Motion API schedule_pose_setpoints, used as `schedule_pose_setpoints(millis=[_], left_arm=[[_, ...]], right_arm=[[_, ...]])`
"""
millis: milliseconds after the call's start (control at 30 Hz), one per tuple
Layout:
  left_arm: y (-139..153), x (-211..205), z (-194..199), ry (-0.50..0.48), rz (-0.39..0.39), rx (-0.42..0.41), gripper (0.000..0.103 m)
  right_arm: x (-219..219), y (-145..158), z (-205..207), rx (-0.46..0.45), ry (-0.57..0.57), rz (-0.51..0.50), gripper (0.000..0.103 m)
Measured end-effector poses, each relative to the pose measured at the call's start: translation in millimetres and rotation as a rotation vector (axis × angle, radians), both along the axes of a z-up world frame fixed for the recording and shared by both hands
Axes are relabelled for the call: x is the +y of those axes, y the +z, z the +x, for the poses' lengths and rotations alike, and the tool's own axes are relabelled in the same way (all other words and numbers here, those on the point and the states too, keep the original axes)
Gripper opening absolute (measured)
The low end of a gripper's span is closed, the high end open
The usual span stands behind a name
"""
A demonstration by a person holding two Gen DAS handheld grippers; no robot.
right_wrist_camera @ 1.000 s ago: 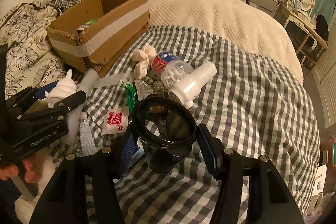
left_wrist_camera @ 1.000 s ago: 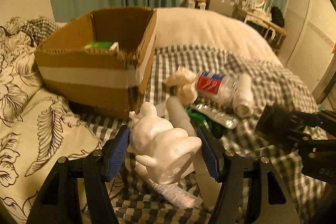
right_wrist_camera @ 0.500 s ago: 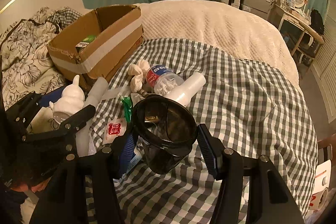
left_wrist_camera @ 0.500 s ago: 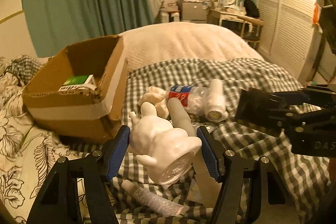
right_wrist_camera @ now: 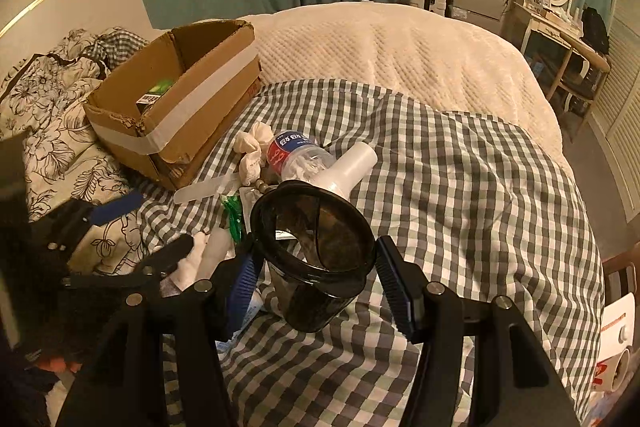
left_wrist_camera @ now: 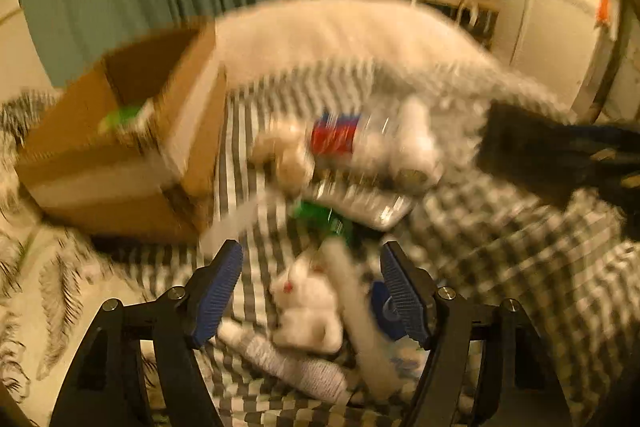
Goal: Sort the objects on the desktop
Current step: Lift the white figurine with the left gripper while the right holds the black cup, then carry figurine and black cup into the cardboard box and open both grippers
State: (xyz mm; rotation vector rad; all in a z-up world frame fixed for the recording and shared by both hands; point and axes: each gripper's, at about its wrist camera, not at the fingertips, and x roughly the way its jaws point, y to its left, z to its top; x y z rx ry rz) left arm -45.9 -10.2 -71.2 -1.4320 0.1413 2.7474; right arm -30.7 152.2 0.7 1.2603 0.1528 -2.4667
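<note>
My right gripper (right_wrist_camera: 316, 259) is shut on a dark see-through cup (right_wrist_camera: 316, 255) and holds it above the checked blanket. My left gripper (left_wrist_camera: 312, 287) is open and empty; this view is blurred by motion. The white figurine (left_wrist_camera: 308, 311) lies on the blanket below and between the left jaws, beside a white tube (left_wrist_camera: 280, 359). The left gripper also shows at the lower left of the right wrist view (right_wrist_camera: 128, 227). An open cardboard box (right_wrist_camera: 176, 99) with a green packet inside stands at the back left, and shows in the left wrist view (left_wrist_camera: 120, 147).
A heap lies on the checked blanket (right_wrist_camera: 460, 187): a crushed bottle with a red label (right_wrist_camera: 296, 155), a white cylinder (right_wrist_camera: 348, 167), a crumpled tissue (right_wrist_camera: 252, 151), a green wrapper (right_wrist_camera: 234, 215), a blister pack (left_wrist_camera: 360, 199). A flowered quilt (right_wrist_camera: 52, 131) is on the left.
My left gripper has let go of the white figurine, which now lies on the blanket below the open jaws. The right gripper still holds the dark cup in much the same place.
</note>
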Motion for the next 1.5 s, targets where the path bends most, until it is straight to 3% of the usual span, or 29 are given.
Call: schedule_pose_setpoints(millis=[100, 333, 433, 600, 900, 933, 967, 1100, 1333, 1500], left_arm=[[-35.9, -2.9, -10.4, 0.033, -0.051, -0.136, 0.075], [-71.0, -6.1, -19.2, 0.001, 0.022, -0.271, 0.072], [-70.0, -12.5, -17.2, 0.003, 0.079, -0.277, 0.062], [-44.1, -28.3, 3.1, 0.034, 0.137, -0.208, 0.063], [-76.2, -42.5, 1.6, 0.082, 0.179, -0.344, 0.064], [-79.0, -41.8, 1.0, 0.082, 0.17, -0.353, 0.061], [-80.0, -39.7, 2.5, 0.075, 0.159, -0.354, 0.051], [-65.7, -36.2, 17.4, 0.082, 0.124, -0.286, 0.05], [4.2, -34.0, 56.7, 0.082, 0.089, -0.002, 0.05], [51.1, -41.8, 50.9, 0.065, 0.048, 0.139, 0.05]], right_arm=[[-2.3, -1.5, 0.2, -0.004, 0.003, 0.008, 0.057], [-8.4, -3.0, 1.5, -0.009, 0.021, 0.013, 0.057], [-8.3, -3.9, 0.1, -0.014, 0.018, 0.012, 0.057], [-4.8, -2.3, 1.5, -0.009, 0.011, 0.006, 0.057], [-4.9, -1.5, 3.0, -0.012, 0.015, 0.006, 0.057], [-5.4, -1.3, 3.3, -0.012, 0.017, 0.008, 0.057], [-5.7, -2.0, 3.1, -0.013, 0.019, 0.009, 0.057], [-7.7, -3.5, 3.7, -0.011, 0.017, 0.02, 0.057], [-11.8, 6.1, 9.8, 0.054, 0.025, 0.03, 0.057], [-18.2, 13.1, 9.7, 0.102, 0.035, 0.063, 0.057]])
